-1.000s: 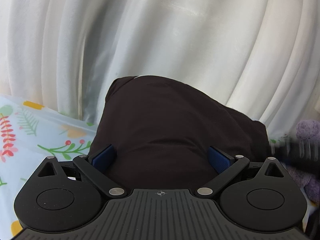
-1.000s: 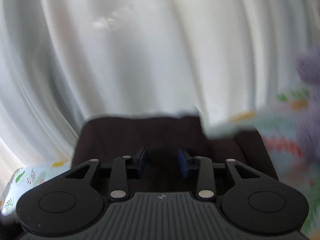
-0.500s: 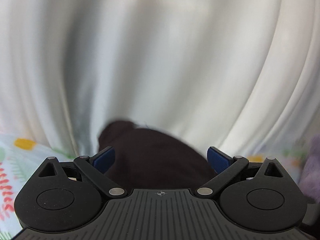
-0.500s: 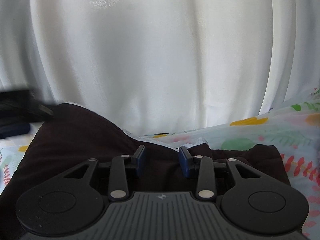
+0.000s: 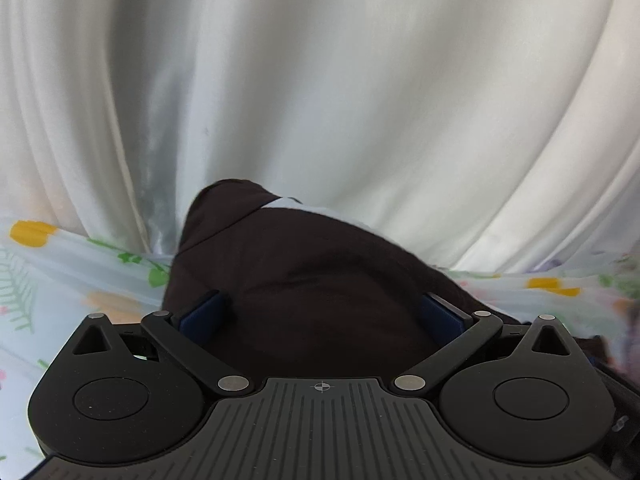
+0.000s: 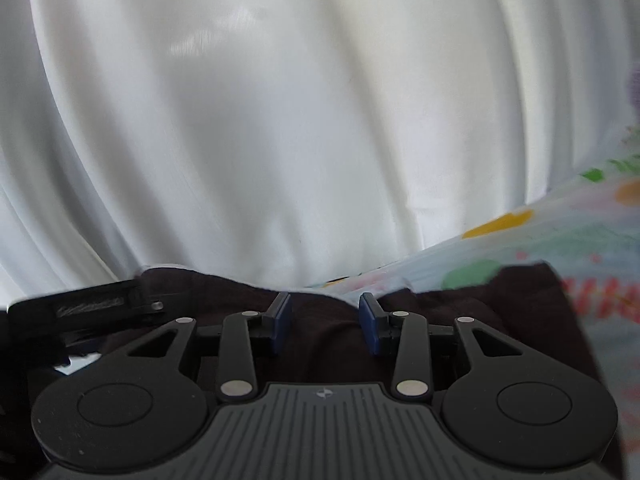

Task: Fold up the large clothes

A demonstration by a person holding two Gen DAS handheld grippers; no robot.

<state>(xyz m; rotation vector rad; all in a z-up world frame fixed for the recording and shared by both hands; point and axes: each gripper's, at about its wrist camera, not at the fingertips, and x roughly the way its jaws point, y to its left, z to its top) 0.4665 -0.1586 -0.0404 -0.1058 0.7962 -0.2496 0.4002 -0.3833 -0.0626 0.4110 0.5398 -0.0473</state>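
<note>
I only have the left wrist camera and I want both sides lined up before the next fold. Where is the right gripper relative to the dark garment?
Observer: The right gripper is low over the dark garment. Its jaws are partly apart with cloth between the pads, but I cannot tell if they pinch it.
Operator: Is my left gripper close to it?
Observer: Yes. The left gripper shows at the left edge of the right wrist view, over the same cloth.
Operator: And on its far side?
Observer: The garment ends there in a straight edge, lying on the floral sheet.
</note>
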